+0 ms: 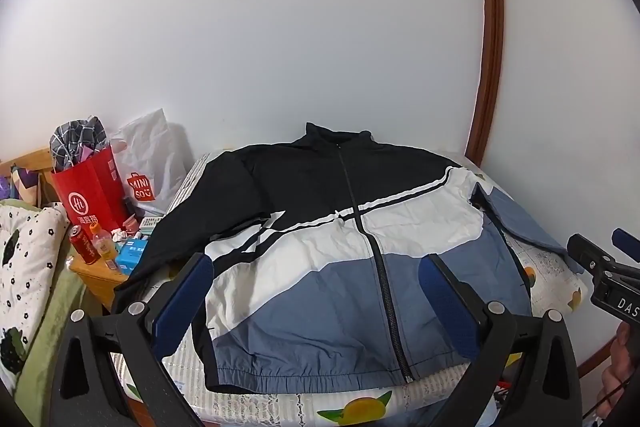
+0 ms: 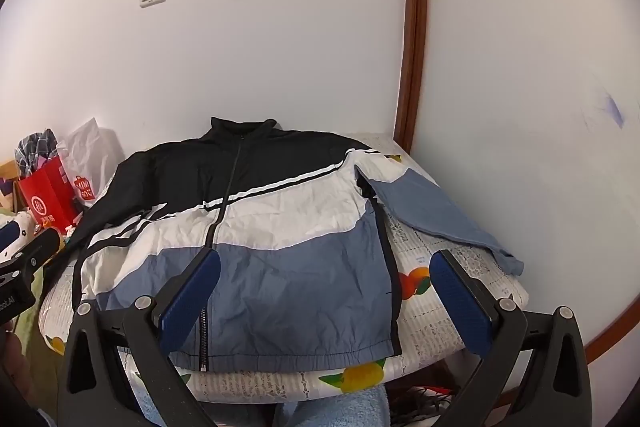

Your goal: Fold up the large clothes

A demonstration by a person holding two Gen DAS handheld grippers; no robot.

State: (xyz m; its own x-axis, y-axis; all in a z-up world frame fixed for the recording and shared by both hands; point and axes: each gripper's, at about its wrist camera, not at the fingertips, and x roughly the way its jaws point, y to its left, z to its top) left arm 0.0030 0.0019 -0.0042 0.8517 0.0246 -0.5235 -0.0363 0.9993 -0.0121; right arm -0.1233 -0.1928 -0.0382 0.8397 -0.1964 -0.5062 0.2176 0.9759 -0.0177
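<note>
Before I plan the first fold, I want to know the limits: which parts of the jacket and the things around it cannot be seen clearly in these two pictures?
- Jacket left sleeve cuff: left wrist view, hidden behind the left gripper.
- Hem near the zipper bottom: right wrist view, partly covered by a finger of the right gripper.
- Jacket's back and lining: both views, it lies front up.
- Can and bottle labels: left wrist view, too small to read.

Crinkled matt cloth jacket (image 1: 340, 267); textured blue rubbery pads (image 2: 460, 307); glossy wooden door frame (image 1: 490, 27).
</note>
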